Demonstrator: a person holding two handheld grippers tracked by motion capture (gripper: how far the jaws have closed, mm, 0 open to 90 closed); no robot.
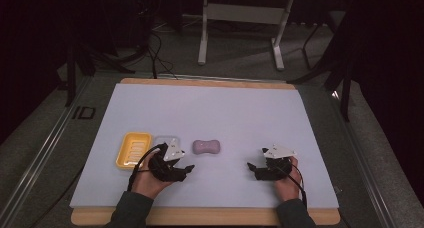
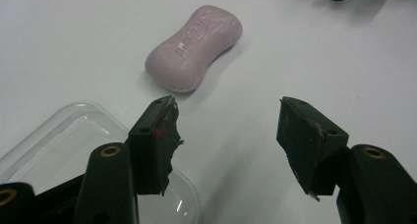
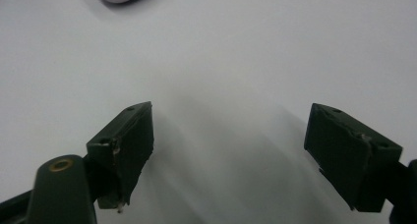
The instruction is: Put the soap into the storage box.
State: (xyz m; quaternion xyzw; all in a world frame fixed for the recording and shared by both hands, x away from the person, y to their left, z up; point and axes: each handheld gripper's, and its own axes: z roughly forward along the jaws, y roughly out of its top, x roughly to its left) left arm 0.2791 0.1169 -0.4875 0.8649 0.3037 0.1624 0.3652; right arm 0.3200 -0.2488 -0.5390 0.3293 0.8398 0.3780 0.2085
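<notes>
Soap, a pale purple bar [image 1: 207, 147] with a pinched waist, lies flat on the light surface [image 1: 210, 113], and we place everything else from it. Lettering is pressed into its top in the left gripper view, too small for us to read. Just beside the soap, toward the yellow soap dish [image 1: 133, 150], sits a clear plastic lid [image 1: 162, 142]; the dish lies just beyond that lid, its ribbed floor showing.

Our left gripper [image 1: 189, 169] hovers near the soap, on the near side of it, pointing toward it. Its jaws stand partly apart with nothing between them, and one jaw hangs over the corner of the clear lid in the left gripper view, the soap just ahead of the tips.

Our right gripper [image 1: 251, 166] rests well apart from the soap, on the side away from the dish. Its jaws are spread wide over bare surface, gripping nothing, and the soap's edge peeks in at the top of the right gripper view.
</notes>
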